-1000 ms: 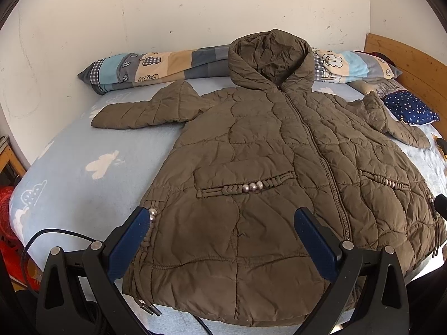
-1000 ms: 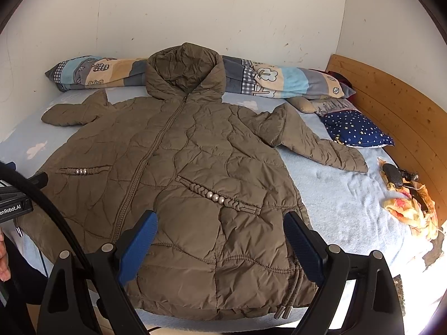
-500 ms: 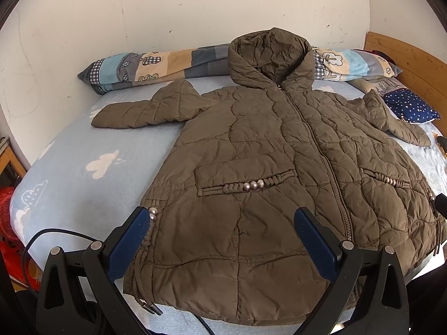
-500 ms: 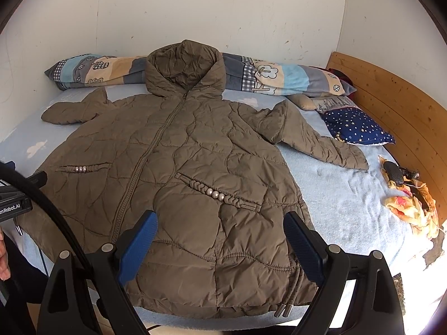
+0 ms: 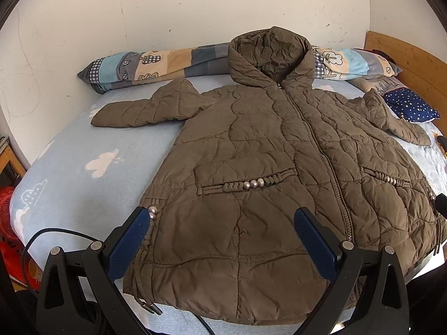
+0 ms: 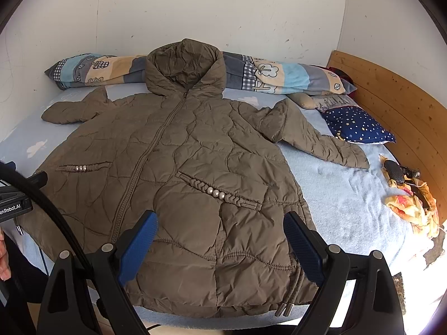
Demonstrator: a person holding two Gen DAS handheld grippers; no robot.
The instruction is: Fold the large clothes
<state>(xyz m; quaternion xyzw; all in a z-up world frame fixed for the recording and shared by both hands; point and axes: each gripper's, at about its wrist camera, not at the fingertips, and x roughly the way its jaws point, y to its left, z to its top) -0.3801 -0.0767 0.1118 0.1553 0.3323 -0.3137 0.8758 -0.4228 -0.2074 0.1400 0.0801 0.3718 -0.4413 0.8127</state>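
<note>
Two grippers of ours, left gripper and right gripper, fingers spread wide and holding nothing, above jacket hem at six o'clock, bed beneath

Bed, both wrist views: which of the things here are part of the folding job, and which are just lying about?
Belongs to the job:
- brown quilted coat, spread flat, zipped, sleeves out
- left gripper, open
- right gripper, open

Just lying about:
- long patchwork pillow under the hood
- navy star pillow
- yellow patterned cloth with a dark object on it, near the wooden bed frame
</note>
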